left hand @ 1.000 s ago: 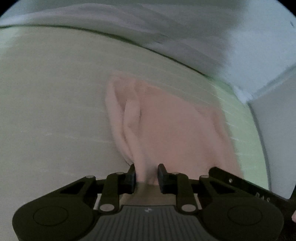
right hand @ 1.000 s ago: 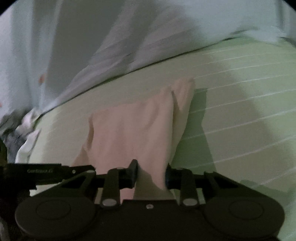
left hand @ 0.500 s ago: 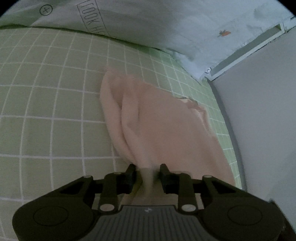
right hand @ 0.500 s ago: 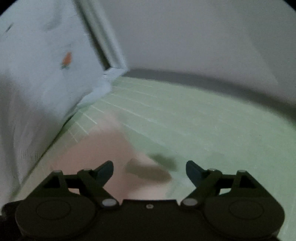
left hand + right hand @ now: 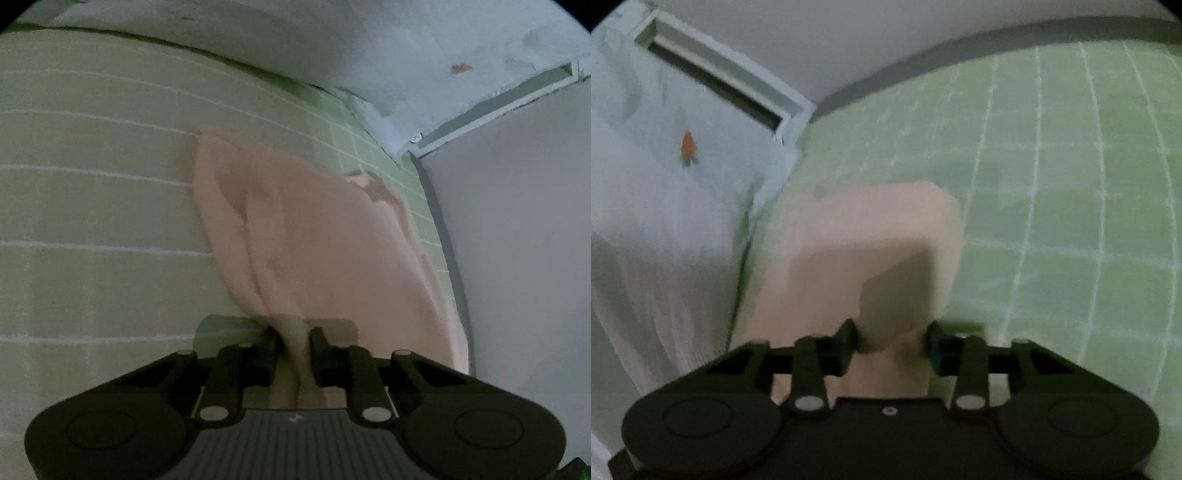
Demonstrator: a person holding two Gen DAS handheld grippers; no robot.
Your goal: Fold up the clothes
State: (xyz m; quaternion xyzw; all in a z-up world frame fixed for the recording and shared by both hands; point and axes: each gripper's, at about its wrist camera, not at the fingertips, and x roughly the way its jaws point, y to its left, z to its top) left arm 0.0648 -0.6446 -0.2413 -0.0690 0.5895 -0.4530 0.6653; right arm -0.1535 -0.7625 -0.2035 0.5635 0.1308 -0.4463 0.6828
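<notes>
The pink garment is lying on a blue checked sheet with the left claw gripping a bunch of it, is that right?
Not quite. The sheet is green with a white check, not blue, as the left wrist view shows. The pink garment does lie on it, and the left claw has a bunch of it between its closing jaws.

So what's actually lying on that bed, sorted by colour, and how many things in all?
Pink: 1, the pink garment, with cloth between the fingers of both grippers.
Green: 1, the checked green bedsheet underneath.
White: 1, the white bedding with a small carrot print along the edge.
Total: 3
</notes>
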